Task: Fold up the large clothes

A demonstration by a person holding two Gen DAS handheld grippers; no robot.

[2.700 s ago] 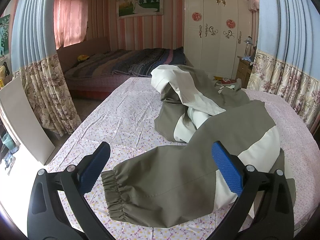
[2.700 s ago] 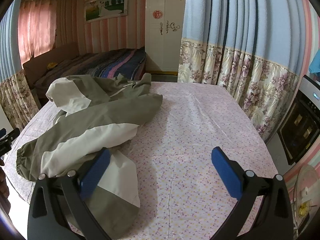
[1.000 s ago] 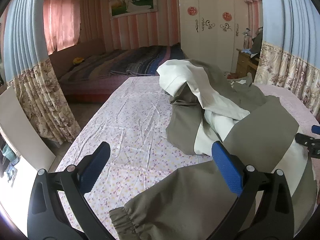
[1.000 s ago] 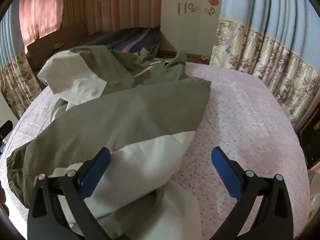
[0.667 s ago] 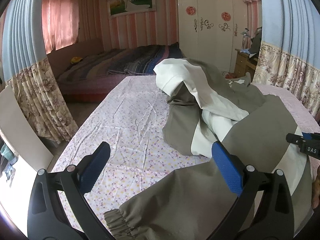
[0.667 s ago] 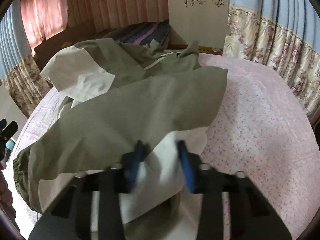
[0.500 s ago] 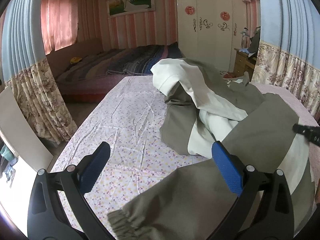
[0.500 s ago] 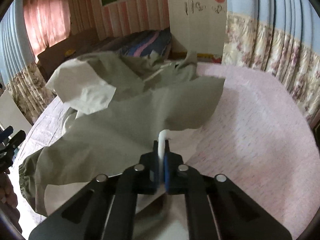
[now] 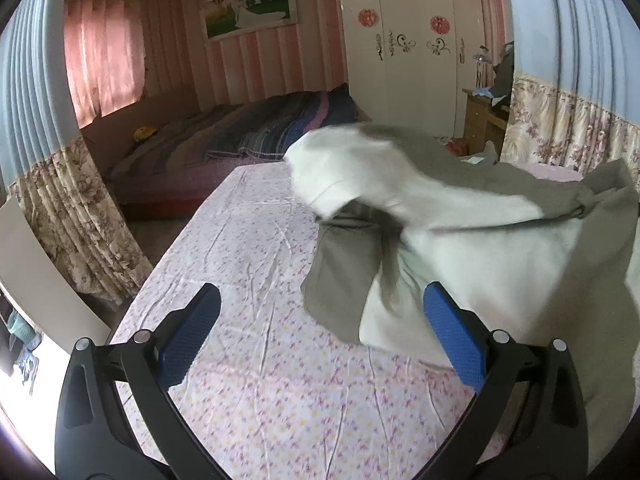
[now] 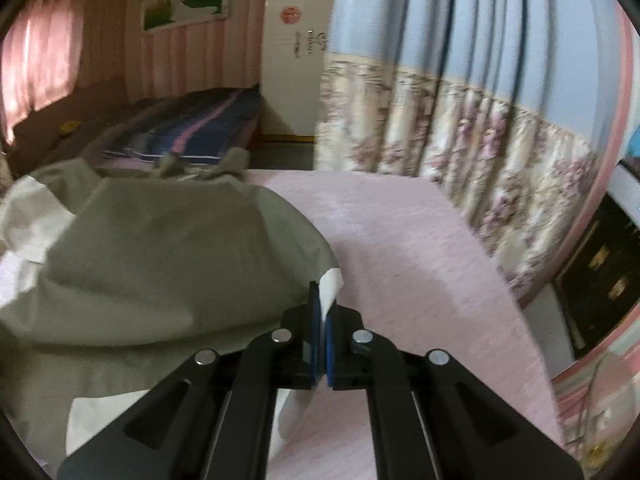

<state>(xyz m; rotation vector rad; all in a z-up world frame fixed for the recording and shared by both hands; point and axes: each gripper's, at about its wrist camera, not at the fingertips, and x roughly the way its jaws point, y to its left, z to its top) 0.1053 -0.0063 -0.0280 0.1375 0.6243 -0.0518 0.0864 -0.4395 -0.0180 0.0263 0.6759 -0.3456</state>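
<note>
the right claw [image 10: 322,312] is clamped on a white edge of the jacket [image 10: 160,264], its two blue pads pressed together with a tongue of pale fabric sticking up between them. pinching at an edge like this looks chosen to give a firm handle on one layer, so the cloth can be drawn out flat rather than bunched. from the pinch the olive cloth runs away to the left in a raised, billowing sheet, which suggests the claw holds it up off the surface to shake out or spread the garment. the view is blurred, so finer seams are hard to make out.

the left claw [image 9: 320,332] stands wide apart and holds nothing, hovering low over the bare flowered sheet [image 9: 248,264] just beside the near white panel of the jacket. it seems placed to catch a second edge once the cloth settles, since one grip alone cannot square up a large garment.

the jacket lies on the right half of the sheet-covered surface, partly lifted, its white and olive panels heaped and twisted over one another, with a white flap raised at the far end. the fold itself is not yet begun; this looks like the spreading step.

beyond are a bed [image 9: 248,136] with a striped blanket, a white wardrobe [image 9: 412,40] and flowered curtains [image 10: 460,136] close along the right side.
</note>
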